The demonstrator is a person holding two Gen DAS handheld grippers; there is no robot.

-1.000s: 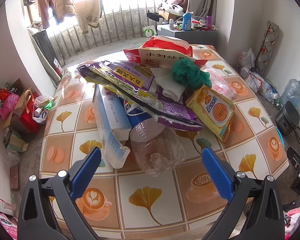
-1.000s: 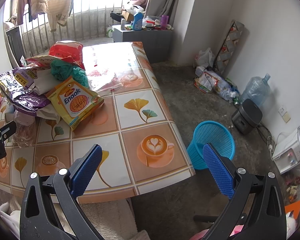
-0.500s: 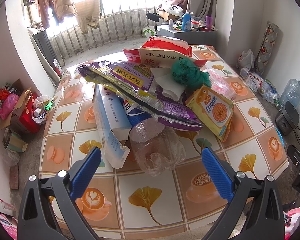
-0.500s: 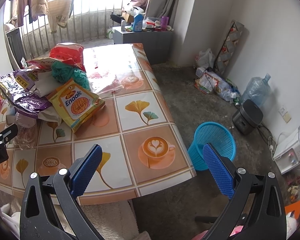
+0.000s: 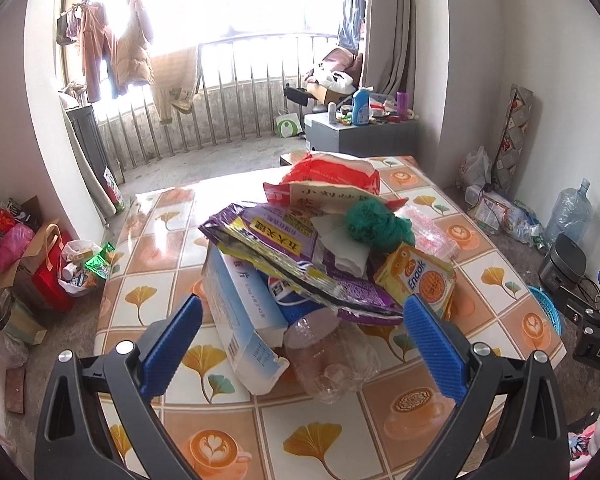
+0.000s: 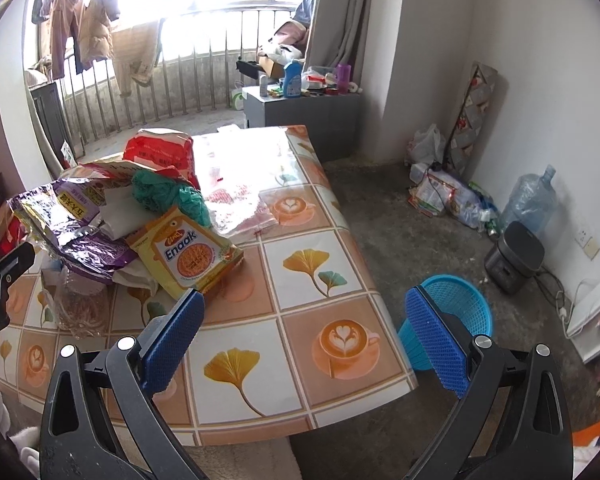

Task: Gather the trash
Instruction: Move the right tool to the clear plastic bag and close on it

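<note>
hovering above the near edge of the surface (image 5: 236,216), the left gripper (image 5: 302,332) has its jaws wide apart, holding nothing; ribbed blue pads on black plastic arms. framed between them: a crumpled clear plastic bottle (image 5: 332,354) lying on its side, thin and dented, and a long white-and-pale-blue carton (image 5: 240,312), rectangular, its near end torn open. both touch the glossy tiled oilcloth, printed with ginkgo leaves and latte cups.

trash pile sits mid-surface. a creased purple foil wrapper (image 5: 284,252) with a yellow label drapes over the carton and bottle. beside it on the right, a flat yellow enaak packet (image 5: 418,280), leaning tilted. above that, a crumpled green plastic bag (image 5: 374,222), wadded into a ball, and folded white paper (image 5: 340,244). at the far end, a puffy red-and-white bag (image 5: 332,176).

right gripper (image 6: 304,336) is over the surface's near right corner, jaws apart, empty. the enaak packet (image 6: 186,254) lies just beyond its left pad. on the concrete floor beside the surface stands a blue mesh plastic basket (image 6: 456,308), round.
</note>
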